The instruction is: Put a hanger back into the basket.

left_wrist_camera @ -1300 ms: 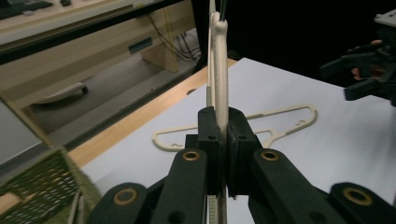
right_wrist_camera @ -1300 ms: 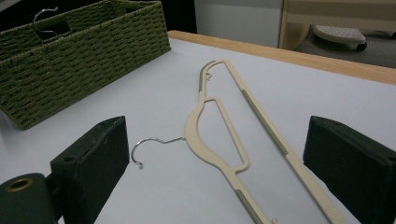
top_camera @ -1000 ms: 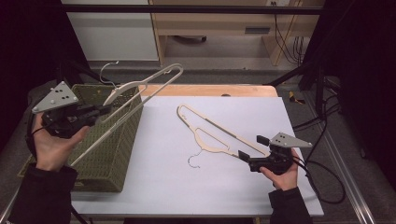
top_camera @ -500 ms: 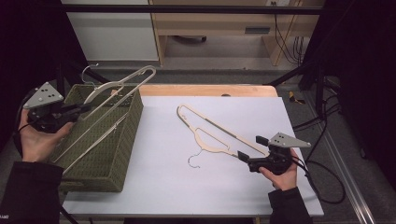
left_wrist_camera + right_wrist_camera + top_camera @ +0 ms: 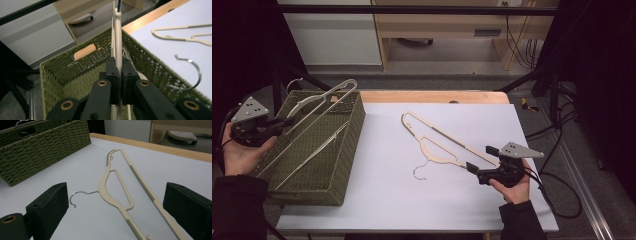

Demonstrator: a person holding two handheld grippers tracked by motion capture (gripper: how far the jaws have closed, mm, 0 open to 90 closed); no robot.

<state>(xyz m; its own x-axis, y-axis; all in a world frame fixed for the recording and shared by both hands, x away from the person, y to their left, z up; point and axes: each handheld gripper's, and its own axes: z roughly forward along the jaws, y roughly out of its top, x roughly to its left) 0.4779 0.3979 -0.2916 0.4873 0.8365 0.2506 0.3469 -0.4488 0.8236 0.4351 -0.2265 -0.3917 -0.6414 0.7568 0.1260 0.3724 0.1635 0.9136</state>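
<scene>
Your left gripper (image 5: pixel 287 121) clamps a cream hanger (image 5: pixel 319 100) over the green basket (image 5: pixel 347 145) (right gripper (image 5: pixel 482 164) wide open).

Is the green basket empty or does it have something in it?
Not empty: the green basket already holds a hanger lying on its bottom.

No readable text, labels or numbers anywhere. Hangers, basket and gripper bodies all look unmarked. Nothing legible on the background furniture either.
</scene>
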